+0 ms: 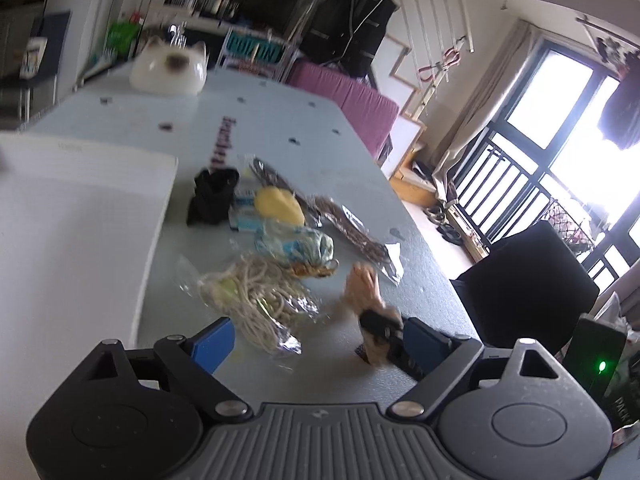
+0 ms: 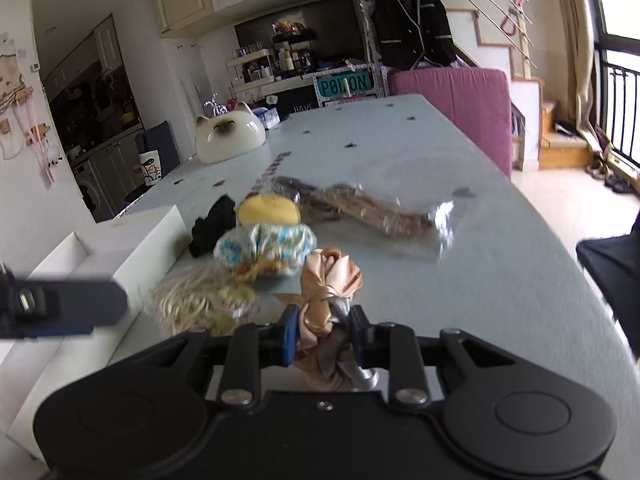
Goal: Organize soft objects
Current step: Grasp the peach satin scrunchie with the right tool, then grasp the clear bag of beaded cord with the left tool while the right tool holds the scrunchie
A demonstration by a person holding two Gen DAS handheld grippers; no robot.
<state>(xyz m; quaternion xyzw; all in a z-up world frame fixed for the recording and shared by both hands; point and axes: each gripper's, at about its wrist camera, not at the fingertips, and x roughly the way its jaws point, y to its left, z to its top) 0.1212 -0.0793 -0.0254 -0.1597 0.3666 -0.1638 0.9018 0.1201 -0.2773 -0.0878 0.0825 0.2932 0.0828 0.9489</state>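
**Soft goods on pale blue desk: holdings at this moment**

Right gripper (image 2: 324,336): clenched on a peach satin scrunchie (image 2: 330,280), blue pads pinching its lower folds together with a strip of grey fabric. The scrunchie sits at the near end of the cluster, toward the desk's (image 2: 460,280) near edge.

Left gripper (image 1: 316,344): released, jaws spread wide with nothing between the pads, held over the near part of the desk just short of the cluster.

Cluster, mid-desk, running from near to far:
- Cream cord bundle in clear wrap (image 1: 256,300), nearest the left gripper, beside the white box.
- Blue-and-white patterned fabric pouf (image 2: 264,250), touching the cord bundle's far side.
- Yellow soft round item (image 2: 269,209), just behind the pouf.
- Black fabric piece (image 2: 214,226), beside the yellow item, close to the white box.
- Long brown item in clear wrap (image 2: 372,212), lying diagonally toward the desk's right edge.

White box (image 2: 132,248): open, along the desk's left edge.

White cat-shaped ornament (image 2: 230,134): far left corner, well apart from the cluster.
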